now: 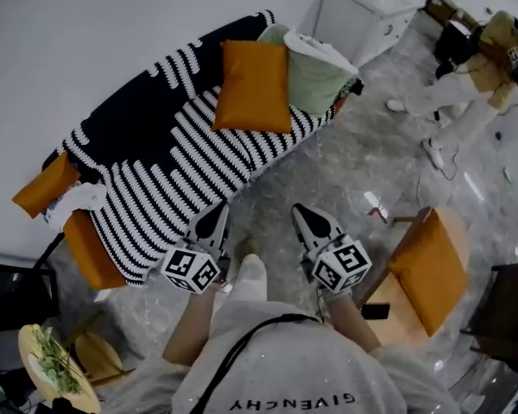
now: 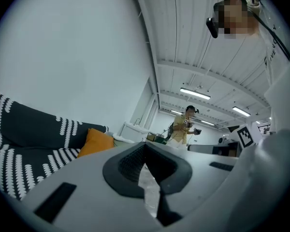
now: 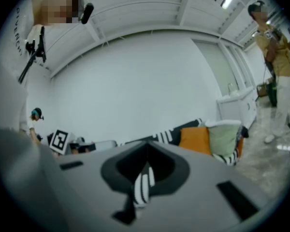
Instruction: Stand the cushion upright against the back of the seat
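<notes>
An orange cushion [image 1: 253, 84] stands upright on the black-and-white striped sofa [image 1: 168, 158], leaning on its backrest, with a pale green cushion [image 1: 315, 74] at its right. Both grippers hover over the floor in front of the sofa, well short of the cushion. My left gripper [image 1: 217, 216] is shut and empty; my right gripper [image 1: 307, 216] is shut and empty too. In the left gripper view the closed jaws [image 2: 146, 151] point level, with the orange cushion [image 2: 95, 141] at their left. The right gripper view shows the closed jaws [image 3: 147, 151], with the orange cushion [image 3: 194, 138] and green cushion [image 3: 224, 137] at the right.
An orange-topped wooden chair [image 1: 432, 270] stands at my right. A white cabinet [image 1: 363, 15] is beyond the sofa's far end, and a person in beige [image 1: 466, 80] stands near it. Another orange cushion [image 1: 45, 184] sits at the sofa's near end. A round table with a plant [image 1: 56, 365] is at bottom left.
</notes>
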Demonstrator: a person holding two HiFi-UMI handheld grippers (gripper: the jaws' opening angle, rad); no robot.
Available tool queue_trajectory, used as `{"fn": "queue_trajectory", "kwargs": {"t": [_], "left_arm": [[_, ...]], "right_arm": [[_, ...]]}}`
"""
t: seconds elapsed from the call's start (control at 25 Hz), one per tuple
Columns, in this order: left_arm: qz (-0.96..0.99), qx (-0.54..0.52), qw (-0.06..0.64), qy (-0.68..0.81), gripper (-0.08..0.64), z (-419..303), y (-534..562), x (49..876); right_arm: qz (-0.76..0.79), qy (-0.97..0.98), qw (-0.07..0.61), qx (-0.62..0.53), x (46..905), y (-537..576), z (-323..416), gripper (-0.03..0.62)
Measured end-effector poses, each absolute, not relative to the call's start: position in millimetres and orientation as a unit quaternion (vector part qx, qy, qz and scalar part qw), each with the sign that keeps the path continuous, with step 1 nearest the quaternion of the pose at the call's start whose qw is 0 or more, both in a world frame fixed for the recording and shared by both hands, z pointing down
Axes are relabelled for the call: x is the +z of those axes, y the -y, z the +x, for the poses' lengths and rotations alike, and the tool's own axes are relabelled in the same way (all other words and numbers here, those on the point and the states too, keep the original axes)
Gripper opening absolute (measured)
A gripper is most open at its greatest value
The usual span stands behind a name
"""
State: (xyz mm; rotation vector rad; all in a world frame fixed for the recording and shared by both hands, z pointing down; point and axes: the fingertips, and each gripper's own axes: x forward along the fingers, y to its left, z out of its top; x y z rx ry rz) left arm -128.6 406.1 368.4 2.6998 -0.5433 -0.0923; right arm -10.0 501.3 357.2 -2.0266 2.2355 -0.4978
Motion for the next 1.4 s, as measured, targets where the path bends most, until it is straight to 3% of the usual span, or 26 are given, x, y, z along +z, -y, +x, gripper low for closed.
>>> {"fn": "queue_trajectory", "kwargs": {"t": [0.44,1.08,1.4], "left_arm": [[0.966,-0.026,0.202,0.160,0.025,-52,-270,371],[0.959,-0.028,0.221,0.175,0.025,-19,-192,382],[0.959,-0.026,0.211,0.186,0.025,30,-127,391]], "right_arm": [[-0.683,-0.709,0.053,-0.169,358,-367,65,0.018],[-0.694,-0.698,0.034,-0.172,370,-294,129,0.020],[-0.675,-0.710,0.041,-0.195,397,-217,184,0.020]]}}
